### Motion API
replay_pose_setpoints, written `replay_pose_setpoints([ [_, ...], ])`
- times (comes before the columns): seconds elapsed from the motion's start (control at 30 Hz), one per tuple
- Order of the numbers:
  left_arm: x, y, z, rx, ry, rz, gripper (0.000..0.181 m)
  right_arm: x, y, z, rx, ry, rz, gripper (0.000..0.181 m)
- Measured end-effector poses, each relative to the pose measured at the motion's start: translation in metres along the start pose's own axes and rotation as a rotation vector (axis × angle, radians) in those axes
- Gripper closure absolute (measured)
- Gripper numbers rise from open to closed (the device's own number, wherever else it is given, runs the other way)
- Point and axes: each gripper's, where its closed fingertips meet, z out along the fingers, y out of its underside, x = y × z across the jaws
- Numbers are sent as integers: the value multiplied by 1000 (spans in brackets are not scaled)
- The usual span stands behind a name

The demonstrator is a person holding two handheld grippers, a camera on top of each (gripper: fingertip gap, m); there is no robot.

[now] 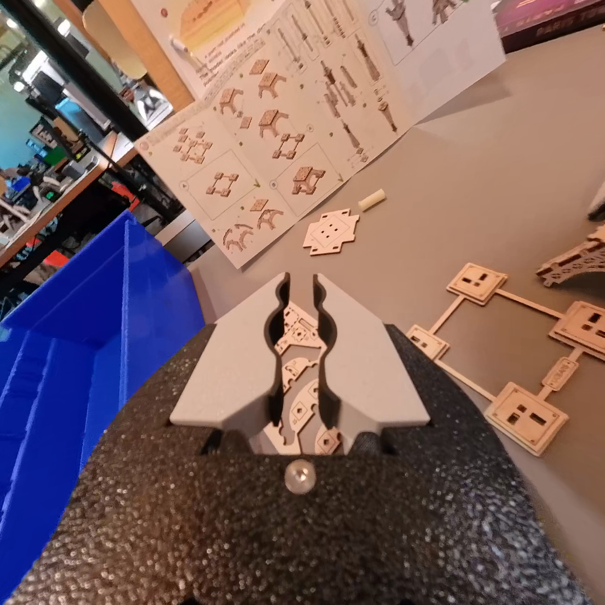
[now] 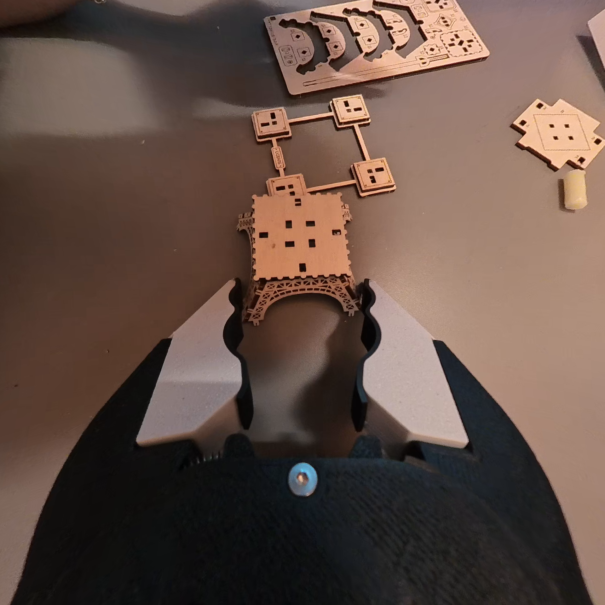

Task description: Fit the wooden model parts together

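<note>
A wooden tower base [image 2: 294, 242], with lattice legs and a square top plate, sits between the fingertips of my right gripper [image 2: 301, 284]. Both pads press against its near legs, and its far side overlaps one corner pad of a flat square wooden frame [image 2: 271, 126]. The tower base also shows at the right edge of the left wrist view [image 1: 569, 265], with the frame [image 1: 476, 283] next to it. My left gripper [image 1: 301, 280] hovers over a punched wooden parts sheet [image 1: 298, 330]. Its jaws stand a narrow gap apart and hold nothing. The sheet [image 2: 343, 73] lies flat beyond the frame.
A cross-shaped wooden plate [image 2: 559, 132] and a small white cylinder [image 2: 574, 193] lie to the right. An unfolded instruction sheet [image 1: 294, 131] lies beyond them. A blue plastic bin [image 1: 82, 343] stands close on the left. A dark box [image 1: 550, 26] sits far right. The tips of one gripper are about 20 cm away from the tips of the other. The small white cylinder [image 2: 574, 193] is about 15 cm from both grippers' fingertips. My left wrist view [image 1: 377, 197] looks at it from another angle.
</note>
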Motion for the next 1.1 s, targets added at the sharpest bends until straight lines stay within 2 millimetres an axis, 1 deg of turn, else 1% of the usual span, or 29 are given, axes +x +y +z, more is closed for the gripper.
replay_pose_setpoints([
  [0.07, 9, -6, -1, 26, 39, 25, 170, 0, 0, 0, 0, 0, 0, 109],
  [0.13, 23, -12, -2, 51, 116, 35, 170, 0, 0, 0, 0, 0, 0, 109],
  [0.2, 47, -24, -7, 112, 250, 25, 170, 0, 0, 0, 0, 0, 0, 109],
  [0.27, 77, -37, -18, 187, 426, 19, 168, 0, 0, 0, 0, 0, 0, 109],
  [0.33, 102, -47, -30, 243, 570, 17, 161, 0, 0, 0, 0, 0, 0, 109],
  [0.4, 122, -52, -39, 269, 670, 15, 153, 0, 0, 0, 0, 0, 0, 110],
  [0.53, 148, -52, -43, 254, 768, 36, 142, 0, 0, 0, 0, -1, 1, 109],
  [0.63, 159, -46, -39, 206, 791, 64, 136, 0, 0, 0, 0, -3, 3, 109],
  [0.8, 168, -37, -32, 146, 809, 106, 126, 0, 0, 0, 0, -3, 2, 109],
  [0.9, 170, -38, -29, 126, 817, 68, 123, 0, 0, 0, 0, -2, 1, 109],
  [1.0, 174, -44, -30, 146, 854, 23, 123, 0, 0, 0, 0, -2, 1, 109],
  [1.1, 176, -43, -28, 124, 880, -3, 122, 0, 0, 0, 0, -2, 1, 110],
])
